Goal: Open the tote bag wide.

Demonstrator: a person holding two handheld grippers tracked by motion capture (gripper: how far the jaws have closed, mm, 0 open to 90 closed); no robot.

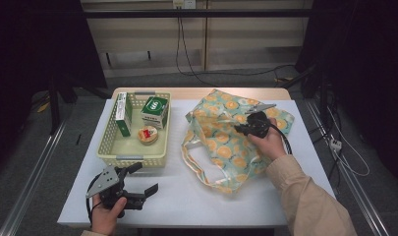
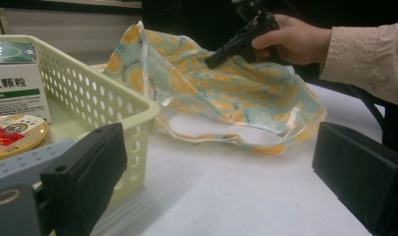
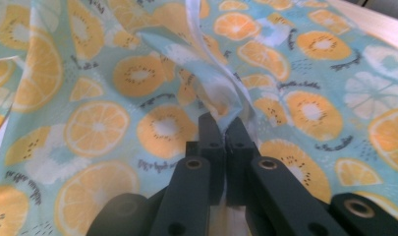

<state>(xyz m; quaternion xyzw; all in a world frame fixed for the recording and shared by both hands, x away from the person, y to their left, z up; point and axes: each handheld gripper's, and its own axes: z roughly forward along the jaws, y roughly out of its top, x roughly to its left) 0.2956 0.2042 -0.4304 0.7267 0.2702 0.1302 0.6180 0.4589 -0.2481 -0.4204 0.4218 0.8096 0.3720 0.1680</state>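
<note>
- High view first: the fruit-print bag (image 1: 231,142) lies on the right half of the white table (image 1: 186,196), its long axis running from the far right corner toward the near middle, with the handle loops trailing toward the near left.
- The right gripper (image 1: 238,129) is down on the bag's upper middle, held from the near right; the hand and the gripper body cover the jaw tips, so the pinch itself is hard to make out from up here.
- Near the table's front left, the left gripper (image 1: 143,178) rests in the hand with its jaws spread wide and nothing between them, just beside the yellow basket (image 1: 108,147).
- Inside that basket: a tall green box (image 1: 122,114), a second green box (image 1: 154,112) and a round tin (image 1: 147,134).
- Left gripper view: its two black jaws stand far apart at the bottom corners, both cut off by the frame.
- The basket wall (image 2: 98,98) hides part of the bag's near left side; the tin (image 2: 14,135) is cropped at the left edge.
- Farther off, the right gripper (image 2: 213,60) bites the cloth, and the bag (image 2: 226,98) rises to a tent there.
- Right gripper view: jaws clamped together on a raised fold of the bag (image 3: 98,128), fabric pinched at the right gripper's tips (image 3: 225,129).
- The lifted fold and its white edge hide what lies beyond them; the cloth runs off every side except the top right corner, where a strip of wooden surface (image 3: 378,24) peeks in.
</note>
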